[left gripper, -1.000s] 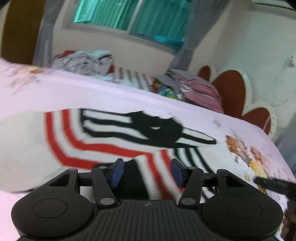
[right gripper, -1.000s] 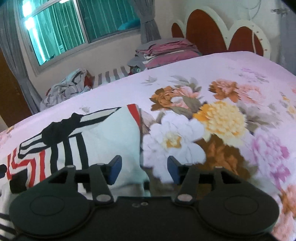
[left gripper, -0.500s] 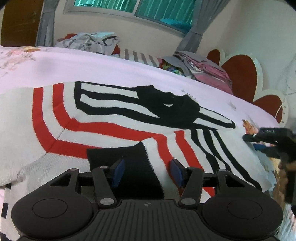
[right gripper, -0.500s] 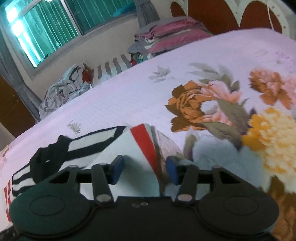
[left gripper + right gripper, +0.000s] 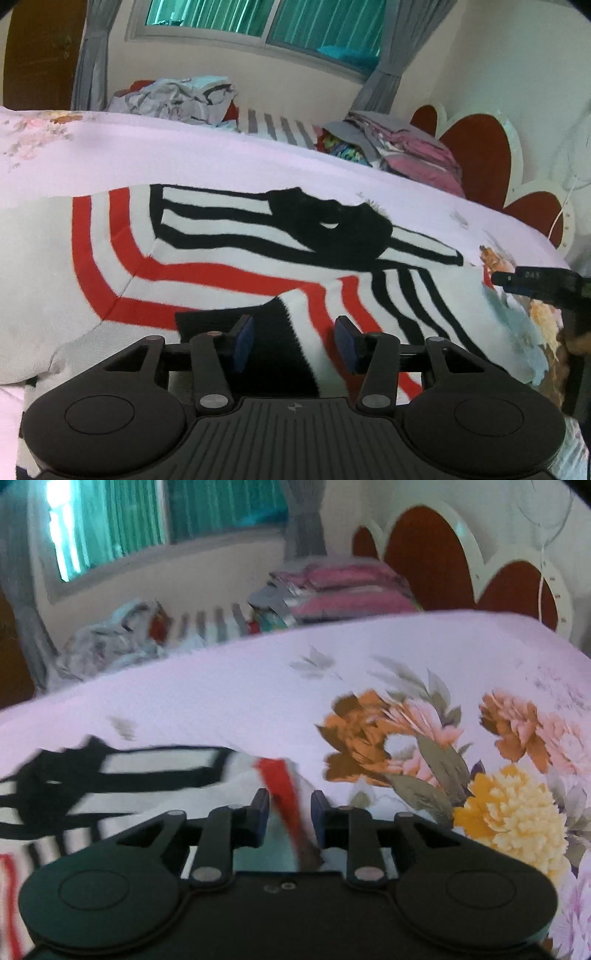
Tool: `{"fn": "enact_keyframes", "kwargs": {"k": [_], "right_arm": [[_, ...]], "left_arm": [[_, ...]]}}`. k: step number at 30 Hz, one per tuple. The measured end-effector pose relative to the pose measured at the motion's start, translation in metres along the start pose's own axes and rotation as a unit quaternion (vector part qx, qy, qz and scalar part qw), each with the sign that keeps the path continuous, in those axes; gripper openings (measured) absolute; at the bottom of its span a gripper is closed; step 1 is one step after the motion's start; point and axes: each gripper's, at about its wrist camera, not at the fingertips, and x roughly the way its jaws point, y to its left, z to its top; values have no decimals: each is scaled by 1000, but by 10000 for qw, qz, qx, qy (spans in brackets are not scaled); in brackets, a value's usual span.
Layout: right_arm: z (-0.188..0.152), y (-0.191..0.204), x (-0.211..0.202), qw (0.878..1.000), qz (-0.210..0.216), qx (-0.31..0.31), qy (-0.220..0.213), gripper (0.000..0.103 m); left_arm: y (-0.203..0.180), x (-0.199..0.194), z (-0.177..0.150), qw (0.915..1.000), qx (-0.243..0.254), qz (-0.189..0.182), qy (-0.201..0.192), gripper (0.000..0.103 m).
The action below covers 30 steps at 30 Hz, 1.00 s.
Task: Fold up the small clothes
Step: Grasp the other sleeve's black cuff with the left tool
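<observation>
Striped knit sweater (image 5: 229,258) lies flat on the floral bedsheet (image 5: 369,686).

Sweater (image 5: 122,775) blurred, grip perhaps unclear

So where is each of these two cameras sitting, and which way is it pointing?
Left wrist view: rides on the left claw, looking forward and down across the red, black and white striped knit sweater toward the window; its blue pads straddle the fabric.
Right wrist view: rides on the right claw, looking over the sweater's red-edged corner and the floral pink bedsheet.
Shared: both show the sweater, the bedsheet, the folded pink clothes pile and the scalloped headboard; the left view also catches the right claw's tip.
</observation>
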Motion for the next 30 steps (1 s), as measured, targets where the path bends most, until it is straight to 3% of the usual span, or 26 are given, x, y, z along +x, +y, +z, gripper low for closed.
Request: {"fn": "enact_keyframes", "kwargs": {"k": [3, 6, 10, 12, 13, 22, 27, 30], "right_arm": [[-10, 24, -16, 9989, 406, -245, 2, 27], [-27, 51, -23, 9961, 683, -546, 138, 30], [-46, 67, -16, 9941, 596, -770, 475, 30], [-46, 65, -20, 9951, 641, -574, 485, 34], [-44, 64, -24, 9952, 701, -484, 484, 36], [-57, 114, -55, 9907, 1144, -617, 412, 37], [-70, 140, -38, 9883, 962, -876, 795, 43], [-70, 147, -43, 9893, 966, -820, 720, 44]], "left_arm": [[4, 11, -5, 9997, 2, 131, 195, 49], [8, 12, -8, 9998, 84, 118, 133, 49], [13, -4, 0, 9996, -186, 115, 187, 53], [18, -17, 2, 9996, -208, 166, 68, 66], [21, -24, 2, 9996, -216, 198, 1, 68], [55, -58, 3, 9977, -430, 515, -63, 69], [71, -68, 0, 9967, -513, 630, -78, 69], [81, -75, 0, 9960, -559, 689, -115, 69]]}}
